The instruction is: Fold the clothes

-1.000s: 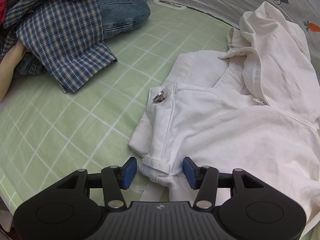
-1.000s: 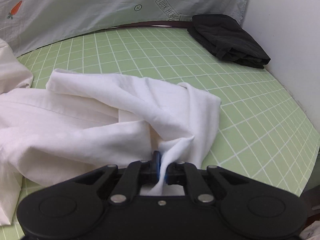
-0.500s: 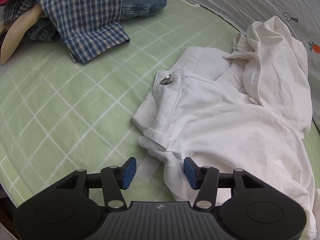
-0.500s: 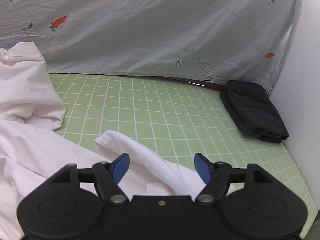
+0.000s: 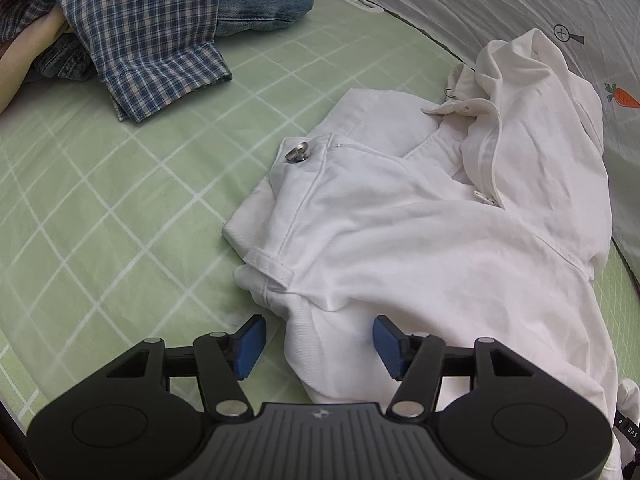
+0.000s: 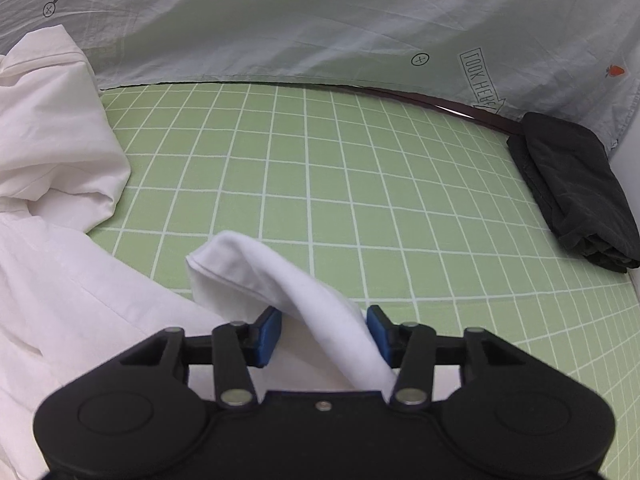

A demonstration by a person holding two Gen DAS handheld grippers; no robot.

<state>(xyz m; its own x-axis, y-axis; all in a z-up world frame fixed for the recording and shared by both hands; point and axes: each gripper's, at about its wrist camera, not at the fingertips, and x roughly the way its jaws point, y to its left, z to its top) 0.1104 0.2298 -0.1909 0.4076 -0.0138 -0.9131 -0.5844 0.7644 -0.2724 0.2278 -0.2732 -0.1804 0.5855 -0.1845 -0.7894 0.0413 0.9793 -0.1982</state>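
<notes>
While both grippers close, white garment cloth sits between each pair of pads.
At the bed's (image 5: pixel 100 216) near edge, the left gripper (image 5: pixel 318 340) narrows around the white garment's (image 5: pixel 420 240) hem; the right gripper (image 6: pixel 322 334), empty and wide half a second ago, now narrows around a raised fold (image 6: pixel 288 292) running away from it.

One white garment (image 5: pixel 420 240), one plaid shirt (image 5: pixel 148 36), one black folded garment (image 6: pixel 576 192), two tongs (image 5: pixel 316 344).
</notes>
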